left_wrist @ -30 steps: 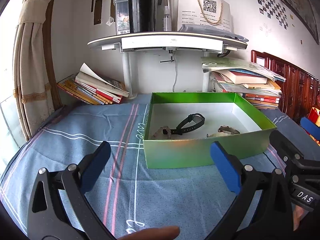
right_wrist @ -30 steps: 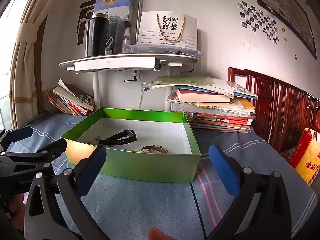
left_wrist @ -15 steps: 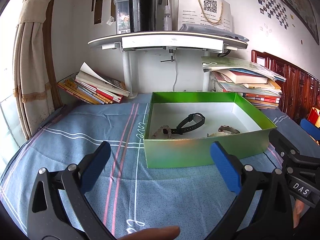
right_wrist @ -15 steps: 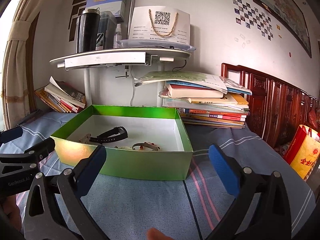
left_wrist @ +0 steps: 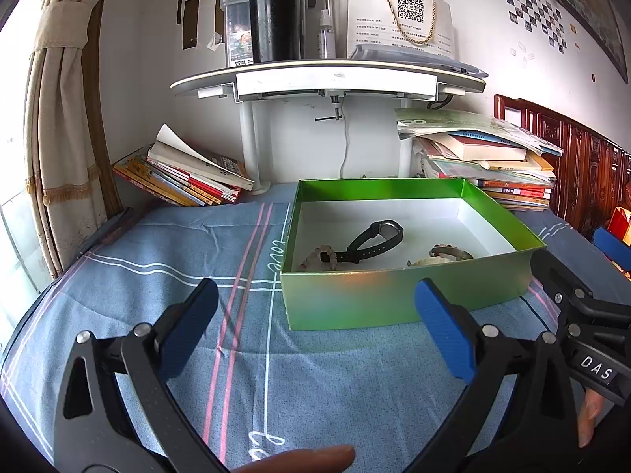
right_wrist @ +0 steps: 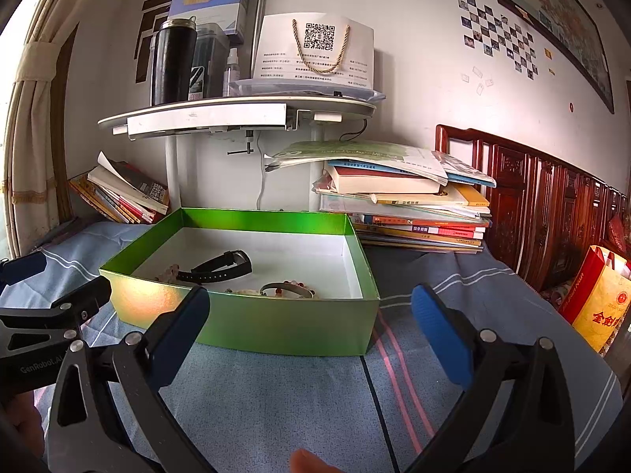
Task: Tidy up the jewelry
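A green box (left_wrist: 402,299) with a white inside stands on the blue bedsheet; it also shows in the right wrist view (right_wrist: 276,323). In it lie a black watch (left_wrist: 374,238), a bead bracelet (left_wrist: 317,258) and a bangle (left_wrist: 449,253). The right wrist view shows the watch (right_wrist: 217,268) and the bangle (right_wrist: 288,289) too. My left gripper (left_wrist: 315,327) is open and empty, in front of the box. My right gripper (right_wrist: 309,327) is open and empty, in front of the box's near wall.
A white shelf (left_wrist: 327,79) with a black flask (left_wrist: 276,15) stands behind the box. Book stacks lie at the left (left_wrist: 185,177) and right (left_wrist: 485,161). A carved wooden headboard (right_wrist: 552,213) and a red-yellow bag (right_wrist: 595,303) are at the right.
The right wrist view has shifted: the box now sits further right and lower than a second ago. The left gripper has barely moved. Both grippers stay open.
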Motion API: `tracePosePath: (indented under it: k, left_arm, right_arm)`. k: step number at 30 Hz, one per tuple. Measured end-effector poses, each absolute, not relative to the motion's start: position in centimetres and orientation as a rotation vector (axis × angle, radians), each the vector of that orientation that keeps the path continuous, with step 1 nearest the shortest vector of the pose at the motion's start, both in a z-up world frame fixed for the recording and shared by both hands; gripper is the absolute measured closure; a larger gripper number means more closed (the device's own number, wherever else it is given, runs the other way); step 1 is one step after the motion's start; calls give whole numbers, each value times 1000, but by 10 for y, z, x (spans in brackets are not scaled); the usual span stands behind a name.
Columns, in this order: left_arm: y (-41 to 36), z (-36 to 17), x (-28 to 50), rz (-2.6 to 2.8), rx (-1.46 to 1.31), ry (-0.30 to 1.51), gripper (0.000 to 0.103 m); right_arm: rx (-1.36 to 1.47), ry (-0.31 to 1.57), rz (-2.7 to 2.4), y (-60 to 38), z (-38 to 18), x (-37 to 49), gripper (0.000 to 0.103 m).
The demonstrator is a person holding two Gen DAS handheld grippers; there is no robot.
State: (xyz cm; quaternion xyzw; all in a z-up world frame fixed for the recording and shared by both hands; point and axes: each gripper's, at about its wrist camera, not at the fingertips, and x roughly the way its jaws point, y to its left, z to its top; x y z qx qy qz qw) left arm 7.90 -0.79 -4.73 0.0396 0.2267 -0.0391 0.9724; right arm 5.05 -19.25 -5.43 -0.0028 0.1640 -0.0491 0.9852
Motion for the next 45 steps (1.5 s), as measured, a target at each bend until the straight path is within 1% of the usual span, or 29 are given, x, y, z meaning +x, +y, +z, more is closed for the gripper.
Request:
tracePosePath:
  k: [45]
  left_arm:
    - [-9, -49, 79, -85, 87, 463, 4]
  right_arm:
    - [-5, 326, -90, -193, -54, 49, 3]
